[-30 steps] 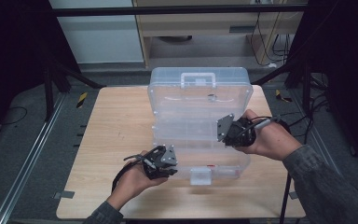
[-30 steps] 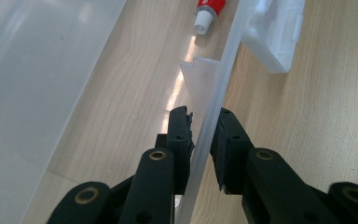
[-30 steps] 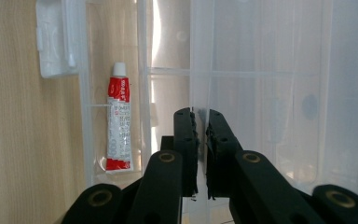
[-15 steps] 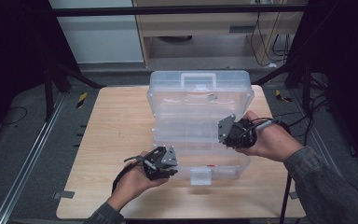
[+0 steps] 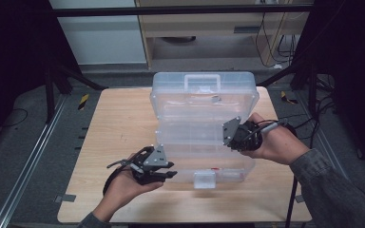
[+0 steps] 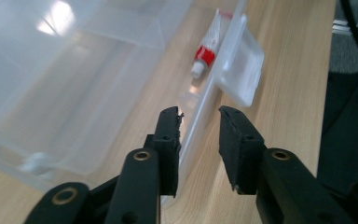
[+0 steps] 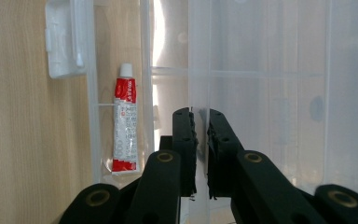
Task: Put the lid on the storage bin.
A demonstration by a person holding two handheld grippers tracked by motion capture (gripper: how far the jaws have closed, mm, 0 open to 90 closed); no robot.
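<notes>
Clear plastic case lay open on the wooden table.
Left gripper stood parted astride its near rim; right gripper was nearly closed, empty, above the tray; a red-white tube lay inside near the latch.

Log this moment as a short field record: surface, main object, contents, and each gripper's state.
surface: wooden table
main object: clear plastic case, lid open, latch tab at near edge
contents: red and white tube lying along the near wall
left gripper: jaws open, astride the case's near wall
right gripper: jaws nearly closed on a thin clear divider; firm grip unclear
</notes>
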